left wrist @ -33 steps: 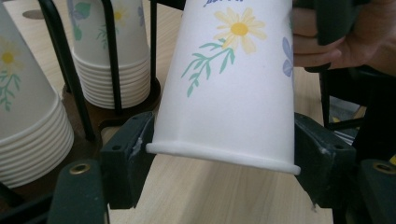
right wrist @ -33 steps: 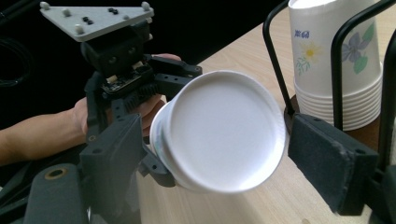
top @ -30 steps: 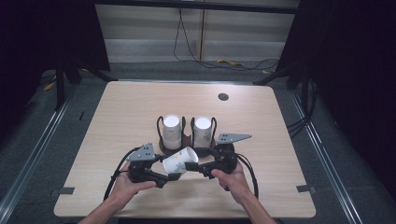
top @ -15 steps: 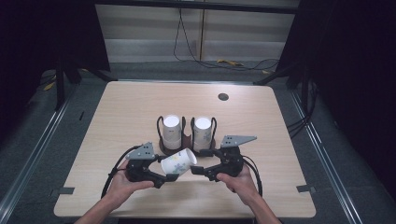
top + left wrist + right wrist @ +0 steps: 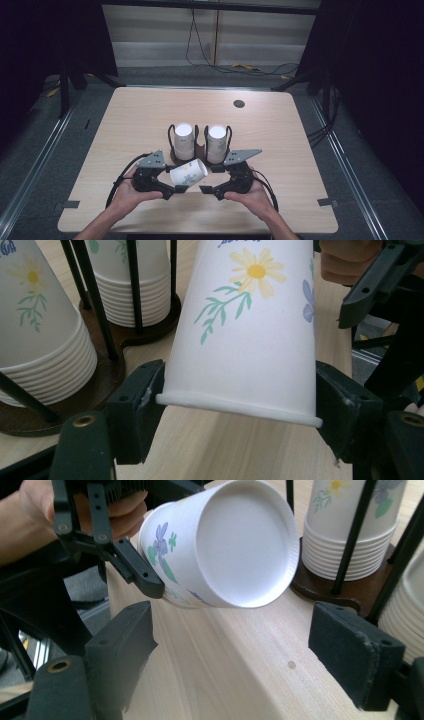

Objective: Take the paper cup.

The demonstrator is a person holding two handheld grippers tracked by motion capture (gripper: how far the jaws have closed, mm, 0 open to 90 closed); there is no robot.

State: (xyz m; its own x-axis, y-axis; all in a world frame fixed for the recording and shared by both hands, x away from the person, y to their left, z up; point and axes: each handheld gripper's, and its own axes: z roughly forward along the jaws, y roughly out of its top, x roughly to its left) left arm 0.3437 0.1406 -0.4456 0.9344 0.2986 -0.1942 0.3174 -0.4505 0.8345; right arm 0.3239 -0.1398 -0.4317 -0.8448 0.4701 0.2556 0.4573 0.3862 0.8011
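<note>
- Here, the left gripper (image 5: pixel 177 189) grasps a paper cup (image 5: pixel 188 173) by its rim end, low in the middle of the high view, just in front of the cup holder (image 5: pixel 199 156).
- Its jaws have just been opening a little, but in the left gripper view both pads are against the cup (image 5: pixel 250 335), one on each side near the rolled rim.
- The cup lies tilted on its side. Its flat bottom (image 5: pixel 242 545) points toward the right gripper (image 5: pixel 240 655).
- The right gripper (image 5: pixel 206 190) is released. Its jaws stand wide with nothing between them, and the cup is a little way ahead of them.
- I think the cup is very light and easy to crush. It is thin paper, so a hard squeeze would dent it.
- The rolled rim is likely the stiffest part, and so is the round bottom. Those look like the best places to hold it.
- The side looks smooth and a bit slippery, and it gets narrower toward the bottom, so a grip there could slide off.
- The cup is white with a yellow flower, green leaves and a small purple flower.
- Two stacks of the same cups stand upside down in the holder, one at the left (image 5: pixel 183 141) and one at the right (image 5: pixel 216 144).
- The holder has a dark brown round base and thin black rods.
- The table (image 5: pixel 300 150) is pale wood with a fine grain.
</note>
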